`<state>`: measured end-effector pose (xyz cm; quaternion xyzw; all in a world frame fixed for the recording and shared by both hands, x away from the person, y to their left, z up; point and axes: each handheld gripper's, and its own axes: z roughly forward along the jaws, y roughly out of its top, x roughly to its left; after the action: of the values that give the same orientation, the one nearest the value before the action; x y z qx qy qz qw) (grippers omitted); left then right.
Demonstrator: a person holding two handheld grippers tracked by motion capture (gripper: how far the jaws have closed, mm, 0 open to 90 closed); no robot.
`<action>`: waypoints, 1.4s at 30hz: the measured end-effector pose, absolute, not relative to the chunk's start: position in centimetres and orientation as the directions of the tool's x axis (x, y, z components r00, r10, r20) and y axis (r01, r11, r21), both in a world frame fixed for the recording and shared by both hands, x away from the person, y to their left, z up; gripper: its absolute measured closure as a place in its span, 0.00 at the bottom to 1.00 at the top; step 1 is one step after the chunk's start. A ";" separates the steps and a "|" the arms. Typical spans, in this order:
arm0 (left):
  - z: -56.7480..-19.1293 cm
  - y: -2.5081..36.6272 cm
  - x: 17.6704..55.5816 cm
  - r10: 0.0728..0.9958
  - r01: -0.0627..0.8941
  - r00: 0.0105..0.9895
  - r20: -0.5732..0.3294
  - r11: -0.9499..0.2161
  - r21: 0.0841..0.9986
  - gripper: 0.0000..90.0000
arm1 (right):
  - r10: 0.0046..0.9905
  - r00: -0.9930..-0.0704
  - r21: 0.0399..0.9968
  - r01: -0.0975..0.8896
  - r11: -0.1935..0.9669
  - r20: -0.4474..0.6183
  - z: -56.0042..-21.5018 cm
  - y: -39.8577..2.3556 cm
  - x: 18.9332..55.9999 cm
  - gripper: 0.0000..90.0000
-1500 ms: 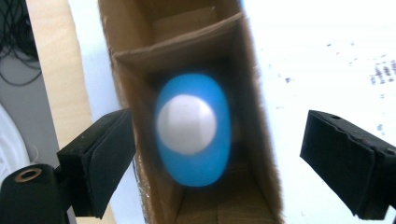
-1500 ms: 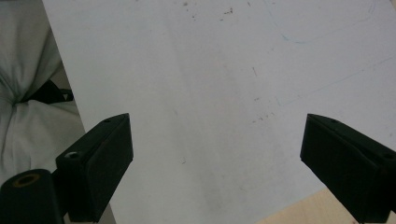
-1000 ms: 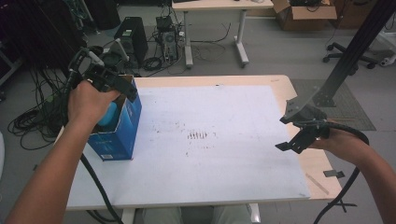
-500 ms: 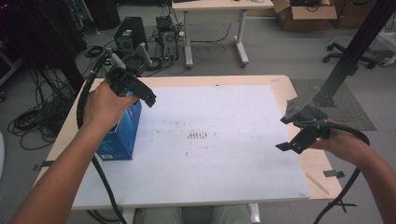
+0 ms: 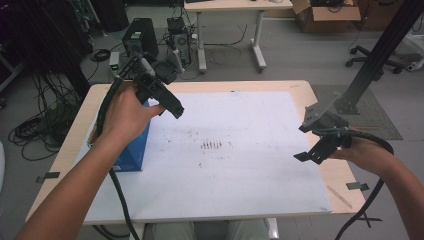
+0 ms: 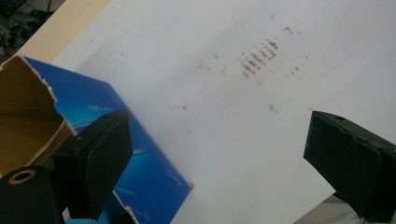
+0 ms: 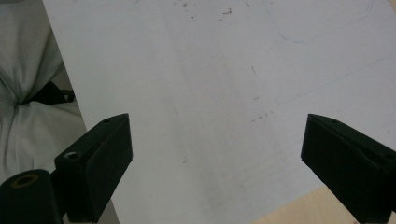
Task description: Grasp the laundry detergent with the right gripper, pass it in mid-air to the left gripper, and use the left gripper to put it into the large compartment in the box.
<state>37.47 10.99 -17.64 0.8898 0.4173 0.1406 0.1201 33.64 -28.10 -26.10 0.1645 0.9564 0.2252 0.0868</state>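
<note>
Blue box (image 5: 134,150) stands open-topped at the white sheet's (image 5: 240,170) left edge | left gripper (image 5: 172,107) above box, jaws wide apart, empty | right gripper (image 5: 312,142) over sheet's right edge, jaws wide apart, empty

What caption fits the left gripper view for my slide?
Open left tongs hover above the white sheet, beside a torn-open blue box.
</note>
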 end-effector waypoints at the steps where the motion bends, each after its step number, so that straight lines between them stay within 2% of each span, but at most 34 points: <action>1: -17.7 10.8 37.5 0.771 0.704 0.618 0.151 -0.629 0.330 0.09 | 0.352 -0.931 0.459 0.274 0.845 -0.092 -26.1 -28.1 33.7 0.10; 14: -18.6 7.3 38.0 0.664 0.607 0.729 0.165 -0.739 0.291 0.09 | 0.351 -0.933 0.455 0.278 0.846 -0.082 -26.1 -27.5 34.0 0.10; 42: -20.0 2.4 39.2 0.454 0.405 0.875 0.167 -0.876 0.263 0.10 | 0.339 -0.939 0.458 0.274 0.846 -0.063 -26.0 -26.7 34.4 0.10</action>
<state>39.18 2.39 -20.03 0.9619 0.2232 0.1124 0.1108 34.40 -26.68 -26.01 0.1600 0.9580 0.2271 0.0708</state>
